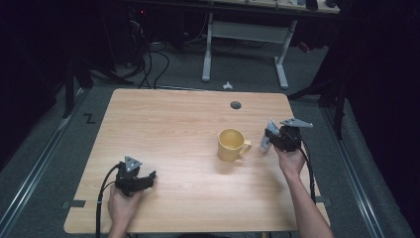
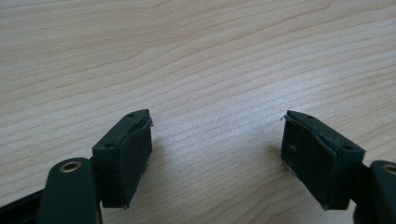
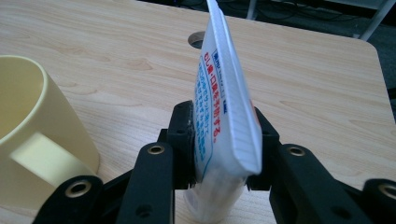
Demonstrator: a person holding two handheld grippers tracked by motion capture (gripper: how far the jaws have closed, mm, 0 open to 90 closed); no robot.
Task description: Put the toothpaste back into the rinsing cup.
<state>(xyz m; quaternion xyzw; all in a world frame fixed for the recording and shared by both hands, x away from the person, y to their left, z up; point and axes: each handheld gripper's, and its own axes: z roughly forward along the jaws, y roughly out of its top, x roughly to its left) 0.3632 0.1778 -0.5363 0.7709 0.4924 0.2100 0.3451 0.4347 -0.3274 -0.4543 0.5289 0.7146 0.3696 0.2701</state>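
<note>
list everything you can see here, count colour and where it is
mug: 1, pale yellow, right of the table's middle, handle turned toward the right gripper
tube: 1, white with red and blue print, clamped upright in the right gripper, beside the mug
table: 1, light wood, with a round hole near its far edge
desk frame: 1, white legs, on the floor beyond the table
cables: several, black, on the floor at far left
left gripper: 1, black, near left of the table, jaws apart, nothing between them
right gripper: 1, black, right of the mug, jaws shut on the tube
</note>
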